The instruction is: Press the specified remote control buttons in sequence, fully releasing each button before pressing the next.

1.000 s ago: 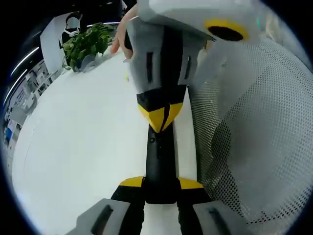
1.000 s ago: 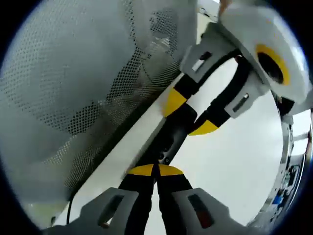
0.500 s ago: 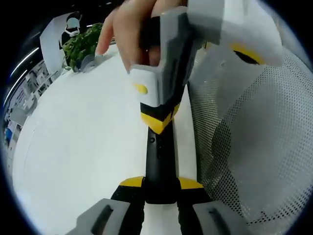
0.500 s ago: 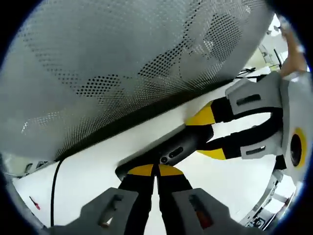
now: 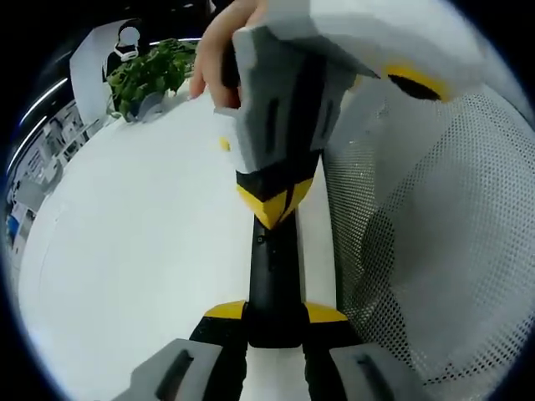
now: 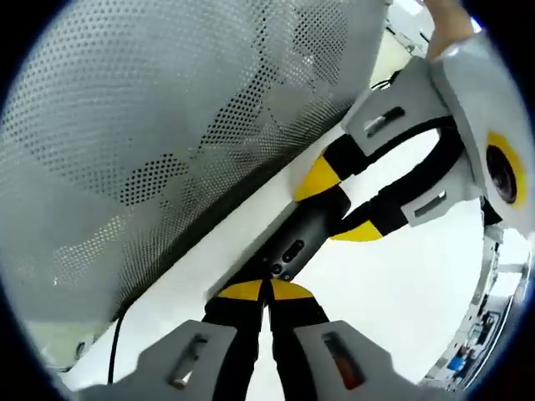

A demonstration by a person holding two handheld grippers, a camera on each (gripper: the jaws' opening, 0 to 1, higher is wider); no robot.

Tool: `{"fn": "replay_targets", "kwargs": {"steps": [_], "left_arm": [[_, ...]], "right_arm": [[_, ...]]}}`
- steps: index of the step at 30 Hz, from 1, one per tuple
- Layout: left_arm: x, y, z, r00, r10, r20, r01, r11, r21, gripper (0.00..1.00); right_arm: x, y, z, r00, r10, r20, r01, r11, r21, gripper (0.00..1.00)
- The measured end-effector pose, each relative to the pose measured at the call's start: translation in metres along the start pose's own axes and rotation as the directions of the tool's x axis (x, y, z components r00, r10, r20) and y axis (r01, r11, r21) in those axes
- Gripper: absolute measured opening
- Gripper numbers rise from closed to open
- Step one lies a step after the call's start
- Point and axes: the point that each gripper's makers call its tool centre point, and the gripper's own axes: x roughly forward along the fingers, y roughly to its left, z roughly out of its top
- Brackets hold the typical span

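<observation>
Left gripper view shows my left gripper clamped on the near end of the black remote. Its two yellow-tipped jaws press on the remote's sides. The remote is long and thin and points away from me, over the white table. At its far end, my right gripper comes down from above with its jaws together, and the yellow tips touch the top of the remote. A hand holds that gripper from behind. A green plant stands far off on the left of the table. A gray mesh chair back fills the right side.

Right gripper view looks along my right gripper. Its yellow tips are closed tight and rest on the remote, just beside some small buttons. Farther along, my left gripper holds the remote's other end between its jaws. The mesh chair back is on the left here, and the white table spreads out on the right.
</observation>
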Motion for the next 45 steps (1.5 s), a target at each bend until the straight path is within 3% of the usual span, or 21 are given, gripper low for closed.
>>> {"fn": "replay_targets", "kwargs": {"steps": [4, 8, 9, 12, 15, 18, 20, 28, 32, 36, 38, 42, 43, 45], "left_arm": [[-0.001, 0.0, 0.0, 1.0, -0.005, 0.006, 0.005, 1.0, -0.005, 0.24], [-0.001, 0.0, 0.001, 1.0, -0.007, 0.004, 0.007, 1.0, -0.005, 0.24], [-0.001, 0.0, 0.001, 1.0, -0.007, 0.004, 0.007, 1.0, -0.004, 0.24], [-0.001, 0.0, 0.001, 1.0, -0.009, 0.004, 0.009, 1.0, -0.006, 0.24], [-0.001, 0.0, 0.001, 1.0, -0.011, 0.004, 0.011, 1.0, -0.005, 0.24], [-0.001, 0.0, 0.001, 1.0, -0.015, 0.006, 0.015, 1.0, -0.006, 0.24], [-0.001, 0.0, 0.001, 1.0, -0.017, 0.009, 0.017, 1.0, -0.008, 0.24], [0.0, 0.0, 0.0, 1.0, -0.017, 0.008, 0.017, 1.0, -0.003, 0.24], [0.0, 0.001, 0.0, 1.0, -0.016, 0.007, 0.016, 1.0, -0.001, 0.24], [0.0, 0.001, -0.001, 1.0, -0.015, 0.007, 0.015, 1.0, 0.0, 0.24], [0.0, 0.0, -0.001, 1.0, -0.017, 0.007, 0.017, 1.0, 0.0, 0.24], [0.0, 0.0, 0.0, 1.0, -0.024, 0.002, 0.024, 1.0, -0.001, 0.24], [0.0, 0.0, 0.0, 1.0, -0.024, 0.001, 0.024, 1.0, 0.0, 0.24], [0.0, 0.0, 0.0, 1.0, -0.021, -0.002, 0.021, 1.0, 0.003, 0.24]], "right_arm": [[-0.001, -0.003, -0.001, 0.996, -0.019, 0.085, -0.002, 0.971, 0.238, 0.0], [-0.002, -0.005, -0.003, 0.974, -0.118, 0.193, 0.03, 0.913, 0.406, 0.0], [-0.001, -0.004, -0.005, 0.966, -0.14, 0.218, 0.022, 0.883, 0.47, 0.0], [0.0, -0.004, -0.006, 0.951, -0.183, 0.251, 0.025, 0.85, 0.526, 0.0], [0.001, -0.004, -0.008, 0.944, -0.204, 0.258, 0.026, 0.828, 0.561, 0.0], [0.0, -0.002, -0.008, 0.939, -0.207, 0.274, -0.01, 0.78, 0.626, 0.01], [-0.001, 0.001, -0.012, 0.939, -0.205, 0.275, -0.022, 0.763, 0.646, 0.03], [-0.005, 0.011, -0.024, 0.951, -0.198, 0.237, -0.001, 0.767, 0.642, 0.03], [-0.006, 0.009, -0.018, 0.959, -0.185, 0.212, 0.028, 0.813, 0.581, 0.03], [-0.004, 0.009, -0.015, 0.965, -0.167, 0.2, 0.027, 0.827, 0.562, 0.03], [-0.004, 0.009, -0.017, 0.971, -0.16, 0.179, 0.042, 0.845, 0.533, 0.03], [-0.003, 0.011, -0.018, 0.979, -0.156, 0.131, 0.06, 0.835, 0.547, 0.04], [-0.003, 0.01, -0.017, 0.978, -0.171, 0.124, 0.069, 0.815, 0.575, 0.04], [-0.003, 0.01, -0.019, 0.977, -0.176, 0.118, 0.071, 0.797, 0.599, 0.04]]}}
